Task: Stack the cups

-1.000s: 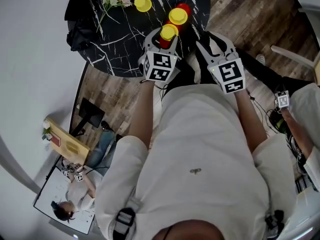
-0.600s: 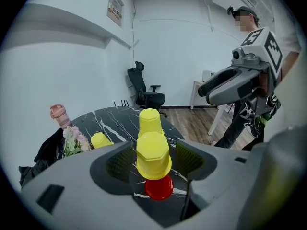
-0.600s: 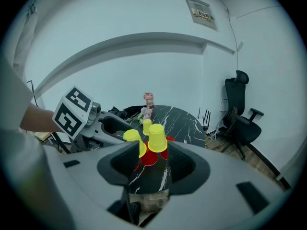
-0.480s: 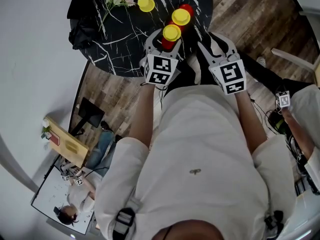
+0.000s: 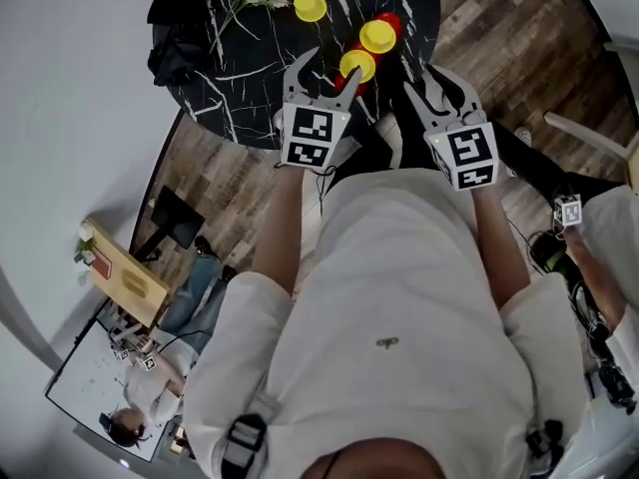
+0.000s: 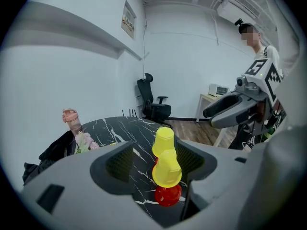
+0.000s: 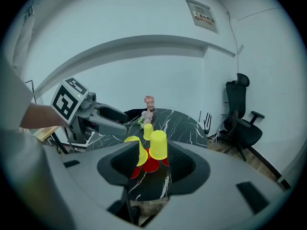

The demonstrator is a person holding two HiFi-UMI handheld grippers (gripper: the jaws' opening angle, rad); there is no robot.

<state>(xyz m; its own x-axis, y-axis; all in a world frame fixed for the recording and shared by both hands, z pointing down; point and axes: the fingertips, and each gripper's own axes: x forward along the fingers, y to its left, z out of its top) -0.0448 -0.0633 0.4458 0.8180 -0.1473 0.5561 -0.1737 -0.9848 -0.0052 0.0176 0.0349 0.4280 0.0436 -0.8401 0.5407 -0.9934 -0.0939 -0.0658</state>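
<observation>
On the black marble table [image 5: 250,78] the near yellow-on-red stack [image 5: 356,65] and the far stack [image 5: 378,35] stand built, one lone yellow cup [image 5: 310,6] is left unstacked (probably next), the left gripper [image 5: 326,65] has just opened its jaws with nothing between them, and the right gripper [image 5: 431,86] is spread and empty

No words or numbers can be read anywhere in the scene. A framed notice [image 6: 128,19] hangs on the wall beyond the marble table [image 5: 240,78], its print too small to make out. On the near side of the table, the cubes of the left gripper [image 5: 326,65] and right gripper [image 5: 431,83] bear black-and-white square markers [image 5: 310,136], which are coded patterns, not letters. A tiny emblem [image 5: 389,342] on the person's shirt is illegible.
</observation>
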